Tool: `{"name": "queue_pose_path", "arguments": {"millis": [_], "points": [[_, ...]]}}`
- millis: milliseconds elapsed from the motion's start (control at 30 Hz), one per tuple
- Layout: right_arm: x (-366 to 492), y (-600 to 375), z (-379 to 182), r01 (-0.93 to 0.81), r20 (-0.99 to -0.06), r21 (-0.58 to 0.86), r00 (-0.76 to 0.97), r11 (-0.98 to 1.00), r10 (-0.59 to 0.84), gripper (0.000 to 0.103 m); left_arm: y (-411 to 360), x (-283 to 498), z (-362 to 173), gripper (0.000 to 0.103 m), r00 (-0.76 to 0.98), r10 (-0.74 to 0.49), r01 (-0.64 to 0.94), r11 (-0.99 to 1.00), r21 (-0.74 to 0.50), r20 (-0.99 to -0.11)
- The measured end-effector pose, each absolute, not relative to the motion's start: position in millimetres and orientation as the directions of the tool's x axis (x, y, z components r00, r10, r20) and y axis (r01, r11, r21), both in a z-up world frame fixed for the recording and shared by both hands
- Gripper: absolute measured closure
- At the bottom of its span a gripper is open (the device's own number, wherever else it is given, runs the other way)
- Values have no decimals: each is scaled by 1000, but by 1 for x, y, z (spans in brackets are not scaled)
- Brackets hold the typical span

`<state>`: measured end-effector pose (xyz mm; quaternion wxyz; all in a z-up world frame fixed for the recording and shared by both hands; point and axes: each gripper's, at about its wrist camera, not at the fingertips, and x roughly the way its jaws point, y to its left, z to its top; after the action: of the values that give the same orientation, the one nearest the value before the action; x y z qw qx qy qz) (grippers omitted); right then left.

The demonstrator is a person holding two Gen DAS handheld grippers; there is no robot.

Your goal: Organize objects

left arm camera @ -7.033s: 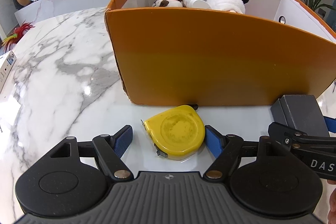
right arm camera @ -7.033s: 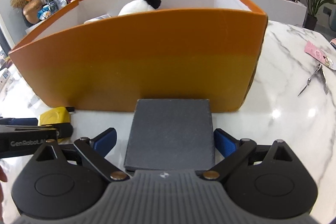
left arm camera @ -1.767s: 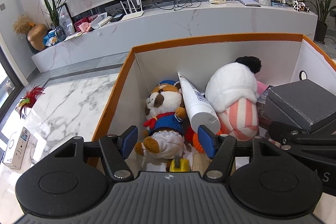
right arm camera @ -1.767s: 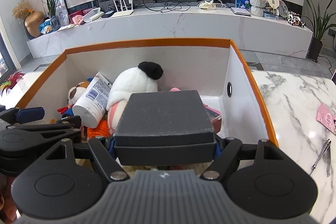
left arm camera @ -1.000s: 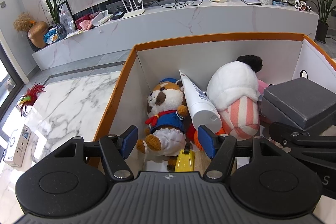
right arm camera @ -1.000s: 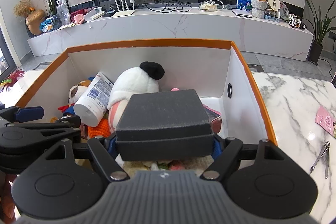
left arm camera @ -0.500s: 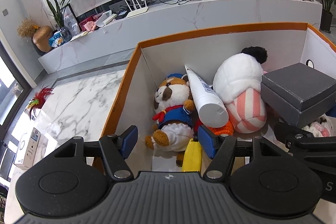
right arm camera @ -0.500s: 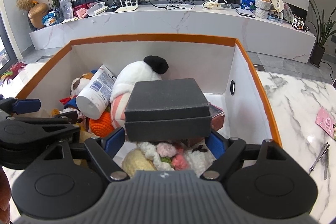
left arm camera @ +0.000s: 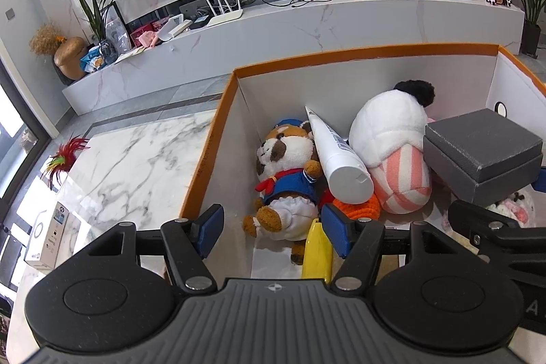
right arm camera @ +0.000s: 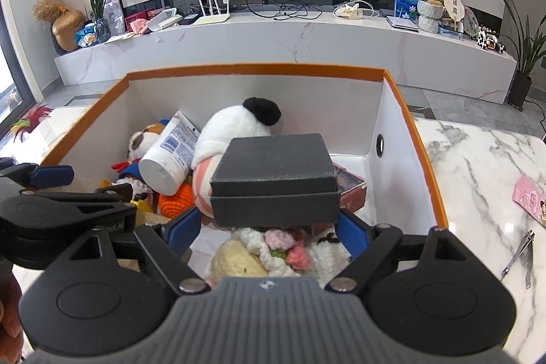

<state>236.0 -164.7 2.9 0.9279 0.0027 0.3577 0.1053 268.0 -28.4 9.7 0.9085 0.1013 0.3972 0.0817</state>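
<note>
An orange box with white inner walls (left arm camera: pixel 218 128) (right arm camera: pixel 419 139) stands on the marble table. Inside lie a dog plush (left arm camera: pixel 286 159), a white tube (left arm camera: pixel 338 159), a white and pink plush (left arm camera: pixel 392 152) and knitted toys (right arm camera: pixel 279 244). The yellow tape measure (left arm camera: pixel 317 255) stands on edge on the box floor below my left gripper (left arm camera: pixel 273 231), which is open and empty. The dark grey box (right arm camera: pixel 273 183) (left arm camera: pixel 484 156) rests on the toys, just beyond my right gripper (right arm camera: pixel 266 231), whose jaws are open and off its sides.
A white carton (left arm camera: pixel 47 237) and a red feather toy (left arm camera: pixel 65 156) lie on the table at the left. Nail clippers (right arm camera: pixel 518 255) and a pink card (right arm camera: pixel 532 197) lie on the table at the right. A long counter stands behind.
My left gripper let the tape measure drop into the box and rose. My right gripper opened, left the grey box on the toys and drew back.
</note>
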Motion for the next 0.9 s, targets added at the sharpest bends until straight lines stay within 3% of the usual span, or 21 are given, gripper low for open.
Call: {"name": "queue_pose_path", "arguments": {"millis": [67, 167, 333, 700, 900], "points": [[232, -164, 7, -193, -656, 80, 729, 978, 197, 15, -27, 266, 13, 29, 672, 222, -71, 969, 236, -706], [224, -164, 15, -172, -637, 39, 755, 984, 157, 6, -24, 262, 17, 29, 678, 207, -68, 973, 220, -706], [211, -173, 31, -155, -607, 79, 776, 985, 171, 5, -28, 254, 24, 29, 689, 212, -59, 969, 238, -693], [184, -174, 45, -70, -611, 19, 789, 997, 67, 2, -20, 219, 44, 29, 701, 130, -61, 990, 123, -701], [162, -170, 45, -60, -620, -10, 784, 998, 41, 2, -19, 194, 55, 27, 724, 142, -80, 989, 122, -675]]}}
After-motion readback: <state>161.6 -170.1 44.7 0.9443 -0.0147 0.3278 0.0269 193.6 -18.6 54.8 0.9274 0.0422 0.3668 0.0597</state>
